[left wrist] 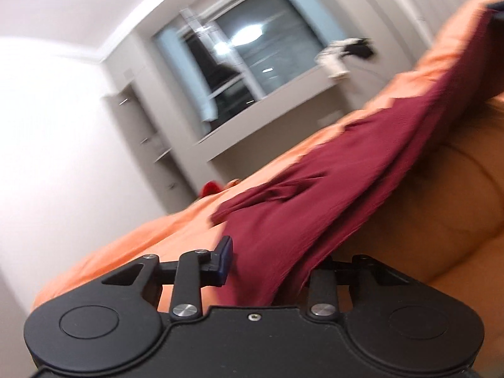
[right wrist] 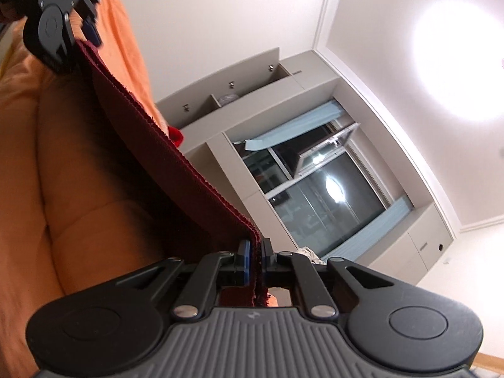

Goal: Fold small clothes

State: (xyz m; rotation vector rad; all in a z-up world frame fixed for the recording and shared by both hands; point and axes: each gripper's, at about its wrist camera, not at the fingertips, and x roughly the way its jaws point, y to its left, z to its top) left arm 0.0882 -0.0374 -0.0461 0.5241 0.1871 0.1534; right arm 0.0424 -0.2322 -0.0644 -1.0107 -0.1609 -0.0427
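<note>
Right wrist view: maroon knit garment [right wrist: 176, 170] stretched taut above an orange bedspread [right wrist: 28, 126].
Right gripper [right wrist: 255, 260] is clamped on its near corner; left gripper [left wrist: 271, 267] has cloth between its jaws, though whether the pads press cannot be told.

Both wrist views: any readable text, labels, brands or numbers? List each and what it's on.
None readable.
Right gripper housing: a small embossed mark at the centre of the ribbed grey top, too small to read.
Left gripper housing: plain black, no lettering visible.
Maroon garment: no tag or print showing.
Orange bedcover, cabinets, window: no text; left view is motion-blurred.
</note>
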